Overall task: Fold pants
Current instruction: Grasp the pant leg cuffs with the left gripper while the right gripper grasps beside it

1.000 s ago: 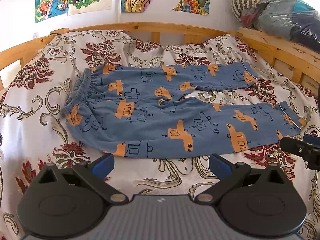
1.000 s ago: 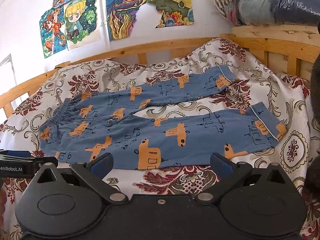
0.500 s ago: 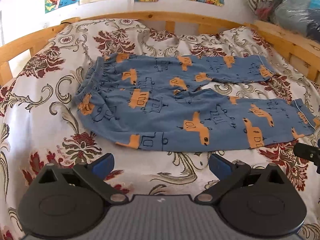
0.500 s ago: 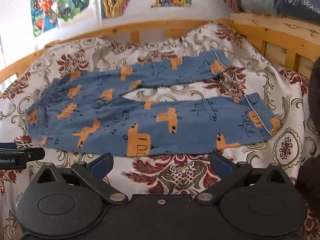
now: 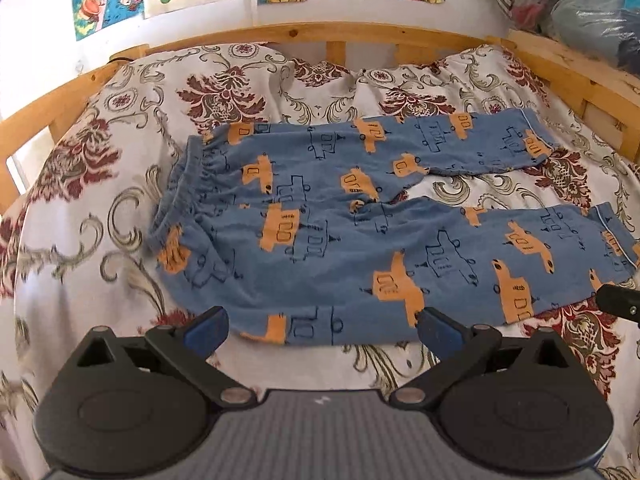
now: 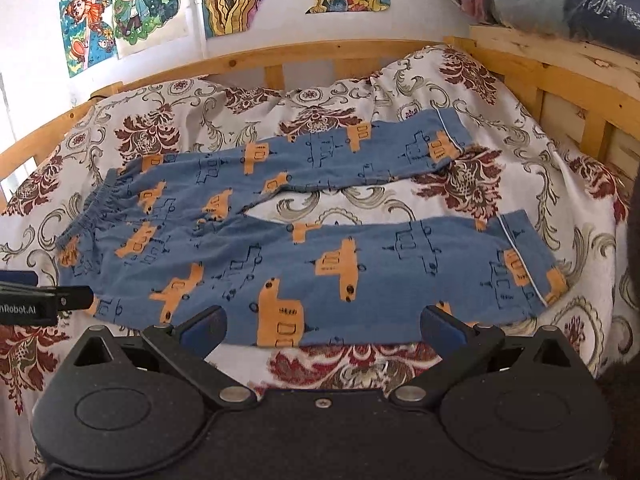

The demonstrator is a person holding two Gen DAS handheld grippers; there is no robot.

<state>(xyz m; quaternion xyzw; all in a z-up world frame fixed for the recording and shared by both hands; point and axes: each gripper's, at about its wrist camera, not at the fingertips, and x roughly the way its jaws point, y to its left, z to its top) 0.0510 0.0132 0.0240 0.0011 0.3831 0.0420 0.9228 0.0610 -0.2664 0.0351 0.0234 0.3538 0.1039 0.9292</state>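
Lying flat: the pants (image 5: 340,232) are spreading across the middle of the left wrist frame on the bedspread (image 5: 80,248), waistband toward centre left, both legs running to the right edge with a wedge of bedspread showing between them.
Pants, right view: the pants (image 6: 280,240) are filling the centre of the frame, unfolded, cuffs toward the right.
Left gripper: the left gripper (image 5: 322,326) is sitting at lower centre with its blue fingertips (image 5: 206,328) standing wide apart, holding nothing; the near hem of the pants is showing just between and beyond them.
Right gripper: the right gripper (image 6: 322,326) is sitting at lower centre, its jaws spread wide and gripping nothing, the lower leg's hem lying just ahead of the tips.
Bed frame: the wooden bed frame (image 5: 336,34) is enclosing the bedspread and pants, curving along the upper part of the frame.
Bagged bundle: a clear plastic bag (image 5: 580,4) at upper right is holding folded textiles, striped and blue-grey; what they are I cannot tell.
Wall: drawings (image 6: 128,12) are hanging at upper left.
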